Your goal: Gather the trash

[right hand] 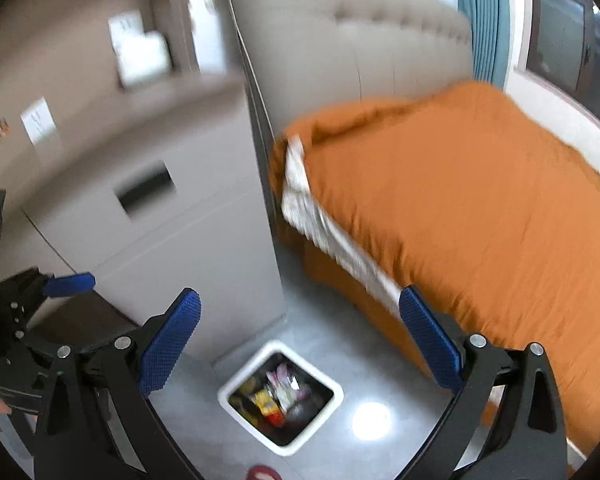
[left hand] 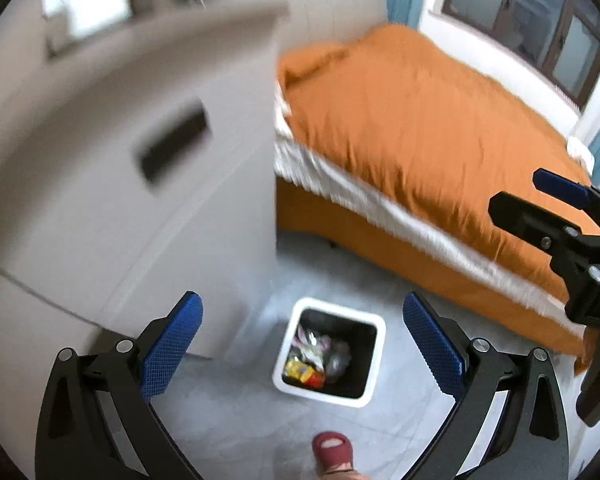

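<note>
A square white-rimmed trash bin (left hand: pixel 298 310) with a black liner stands on the grey floor between a nightstand and the bed; it also shows in the right wrist view (right hand: pixel 336 398). Inside lie crumpled wrappers (left hand: pixel 312 354), yellow, red and white (right hand: pixel 276 394). My left gripper (left hand: pixel 302 350) is open and empty, held high above the bin. My right gripper (right hand: pixel 300 350) is open and empty, also above the bin. The right gripper shows at the right edge of the left wrist view (left hand: pixel 516 200). The left gripper shows at the left edge of the right wrist view (right hand: pixel 70 285).
A beige nightstand (left hand: pixel 140 200) with a dark recessed handle (left hand: pixel 176 144) stands left of the bin. A bed with an orange cover (left hand: pixel 420 140) runs along the right, with a padded headboard (right hand: pixel 360 48) behind. A red slipper (left hand: pixel 334 450) is at the bottom edge.
</note>
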The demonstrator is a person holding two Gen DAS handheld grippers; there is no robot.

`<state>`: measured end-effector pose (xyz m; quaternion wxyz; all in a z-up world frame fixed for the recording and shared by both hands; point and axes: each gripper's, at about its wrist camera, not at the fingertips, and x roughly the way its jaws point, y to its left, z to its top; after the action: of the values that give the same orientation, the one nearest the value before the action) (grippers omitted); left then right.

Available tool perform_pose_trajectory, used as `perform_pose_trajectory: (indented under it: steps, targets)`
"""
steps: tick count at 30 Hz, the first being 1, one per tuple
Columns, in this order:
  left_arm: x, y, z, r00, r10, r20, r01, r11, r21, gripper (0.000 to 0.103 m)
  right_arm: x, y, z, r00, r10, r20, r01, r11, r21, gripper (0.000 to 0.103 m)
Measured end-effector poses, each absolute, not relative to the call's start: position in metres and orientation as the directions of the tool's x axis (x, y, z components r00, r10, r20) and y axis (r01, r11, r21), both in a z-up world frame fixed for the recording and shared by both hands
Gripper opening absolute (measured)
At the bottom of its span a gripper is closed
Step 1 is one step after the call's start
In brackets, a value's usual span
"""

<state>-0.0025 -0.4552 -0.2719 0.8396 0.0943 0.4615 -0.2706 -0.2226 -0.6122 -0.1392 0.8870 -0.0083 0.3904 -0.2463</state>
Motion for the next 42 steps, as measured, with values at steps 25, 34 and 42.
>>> perform_pose_trajectory:
  steps: [25, 34, 42]
  targets:
    - [0.034, -0.158, -0.031, 0.761, -0.249, -0.599, 0.319, 0.948, 0.011, 0.098, -0.053, -0.325, 0.001, 0.858, -0.273, -0.435, 0.216, 0.960, -0.176, 0.099]
    - [0.057, -0.082, -0.006, 0.800, -0.194, -0.568, 0.228, 0.974, -0.012, 0.098, -0.013, -0.260, 0.005, 0.884, -0.238, -0.401, 0.179, 0.968, -0.178, 0.099]
    - [0.064, -0.063, -0.003, 0.797, -0.176, -0.578, 0.233, 0.972, 0.024, 0.098, 0.004, -0.239, -0.001, 0.881, -0.242, -0.406, 0.170, 0.964, -0.205, 0.099]
